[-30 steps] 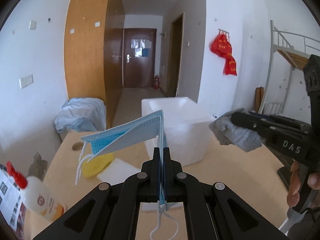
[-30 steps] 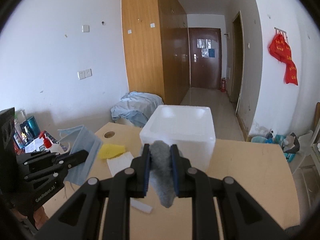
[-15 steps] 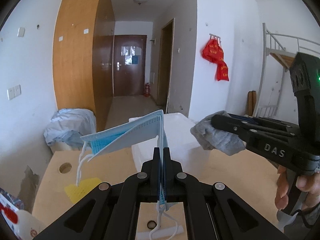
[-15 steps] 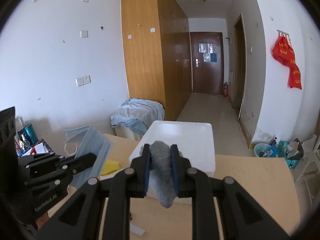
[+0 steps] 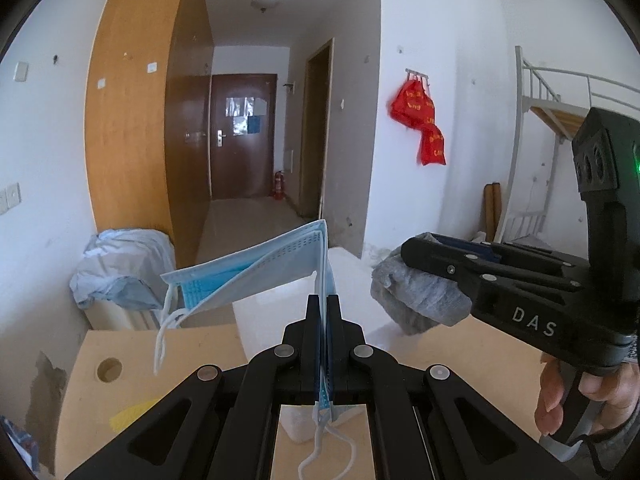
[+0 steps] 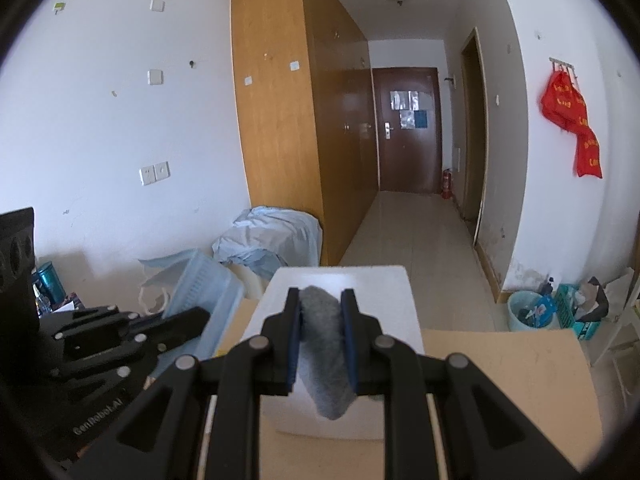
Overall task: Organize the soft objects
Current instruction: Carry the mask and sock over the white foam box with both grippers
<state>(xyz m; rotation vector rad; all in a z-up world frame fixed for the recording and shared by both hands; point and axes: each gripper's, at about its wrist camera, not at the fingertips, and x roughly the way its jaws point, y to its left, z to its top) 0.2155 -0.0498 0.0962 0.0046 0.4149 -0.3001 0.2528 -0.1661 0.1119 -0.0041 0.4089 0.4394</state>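
Note:
My left gripper [image 5: 323, 300] is shut on a blue face mask [image 5: 256, 268], which fans out to the left with its white ear loops hanging; the mask also shows at the left of the right wrist view [image 6: 204, 292]. My right gripper [image 6: 320, 294] is shut on a grey fuzzy cloth [image 6: 324, 352], and it enters the left wrist view from the right [image 5: 416, 256] with the cloth [image 5: 420, 300] bulging beneath it. Both grippers hover just before and above a white foam box [image 6: 384, 288] on the wooden table [image 6: 500, 372]. The box [image 5: 276, 312] is partly hidden by the mask.
A yellow sponge [image 5: 128, 414] lies at the table's left, near a round cable hole [image 5: 109, 369]. A person's hand [image 5: 560, 396] grips the right tool's handle. Beyond the table are a bundle of pale blue fabric [image 6: 268, 236], a corridor and a bin [image 6: 532, 314].
Both grippers have advanced toward the foam box, which now sits close under them. The glue bottle and white cloth slid out of the left view. Both grips are unchanged.

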